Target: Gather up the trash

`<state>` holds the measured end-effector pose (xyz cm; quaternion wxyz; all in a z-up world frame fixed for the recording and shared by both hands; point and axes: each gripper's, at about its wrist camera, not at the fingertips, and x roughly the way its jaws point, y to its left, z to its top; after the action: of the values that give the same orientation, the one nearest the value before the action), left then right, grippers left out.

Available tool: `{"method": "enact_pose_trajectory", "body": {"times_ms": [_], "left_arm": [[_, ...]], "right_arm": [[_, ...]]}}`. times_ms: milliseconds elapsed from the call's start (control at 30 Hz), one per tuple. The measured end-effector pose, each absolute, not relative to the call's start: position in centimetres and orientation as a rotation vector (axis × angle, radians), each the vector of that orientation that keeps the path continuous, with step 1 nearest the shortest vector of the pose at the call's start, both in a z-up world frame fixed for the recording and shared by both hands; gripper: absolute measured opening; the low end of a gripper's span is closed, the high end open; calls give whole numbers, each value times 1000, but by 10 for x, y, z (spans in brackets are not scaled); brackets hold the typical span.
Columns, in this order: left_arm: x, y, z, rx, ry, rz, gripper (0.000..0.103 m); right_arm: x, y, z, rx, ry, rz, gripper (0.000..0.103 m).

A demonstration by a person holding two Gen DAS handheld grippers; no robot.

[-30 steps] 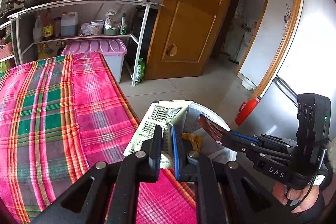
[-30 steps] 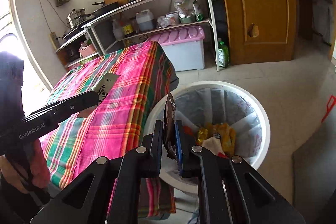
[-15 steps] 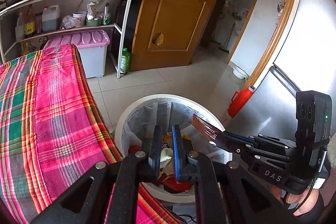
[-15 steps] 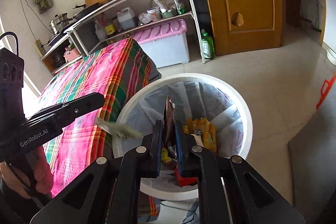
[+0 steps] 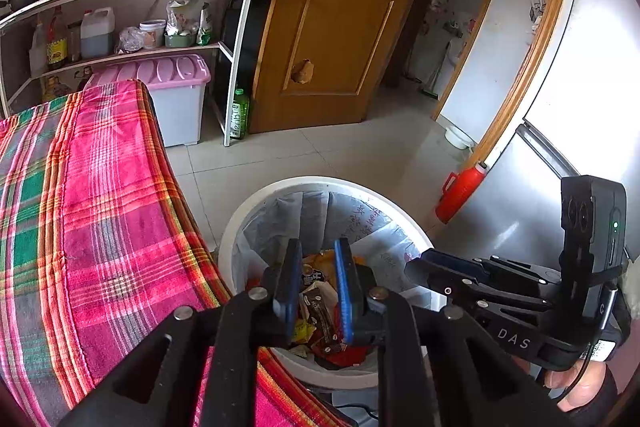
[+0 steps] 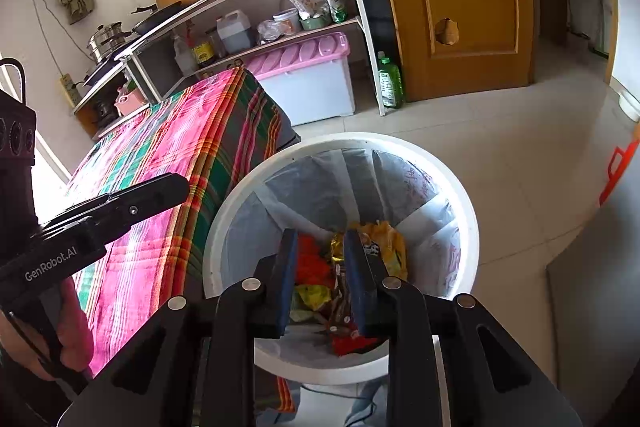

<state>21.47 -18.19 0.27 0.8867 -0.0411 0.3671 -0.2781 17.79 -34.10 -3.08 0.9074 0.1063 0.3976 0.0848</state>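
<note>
Left wrist view: the left tongs (image 5: 316, 283) hang over the white trash bin (image 5: 256, 219), which stands on the tiled floor just beside the plaid-covered tabletop (image 5: 92, 219). Their jaws are opening and nothing is pinched between the blue pads; through the gap the snack wrappers (image 5: 320, 315) show, lying loose on the heap inside the bin's liner. The right tongs (image 5: 416, 267) reach in from the right over the bin's far rim, their tips seemingly bare. A red bottle (image 5: 460, 193) leans against the fridge beyond.

Right wrist view: the right tongs (image 6: 318, 267) are likewise poised above the bin (image 6: 468, 227), jaws opening, with no wrapper clamped; a dark wrapper (image 6: 342, 303) lies below, close to the right-hand pad, but whether it touches the pad I cannot tell. Yellow and red packets (image 6: 384, 247) sit deeper in. The left tongs (image 6: 168, 187) appear at the left, over the tabletop's (image 6: 160, 227) edge.

The trash is thin foil and plastic film: very light, limp, crinkly and somewhat slick. It would be best pinched flat across a free edge or corner, well into the pads, since a shallow nip would likely slip. No litter shows on the visible part of the cloth.
</note>
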Motion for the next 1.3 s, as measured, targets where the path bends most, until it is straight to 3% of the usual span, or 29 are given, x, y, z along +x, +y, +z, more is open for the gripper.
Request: {"method": "enact_pose_trajectory", "body": {"times_ms": [767, 1300], "left_arm": [[149, -104, 25, -103, 685, -441, 28], [92, -66, 25, -74, 637, -345, 43]], "right_arm": [[123, -273, 5, 123, 748, 242, 32], [64, -231, 15, 39, 683, 266, 35]]}}
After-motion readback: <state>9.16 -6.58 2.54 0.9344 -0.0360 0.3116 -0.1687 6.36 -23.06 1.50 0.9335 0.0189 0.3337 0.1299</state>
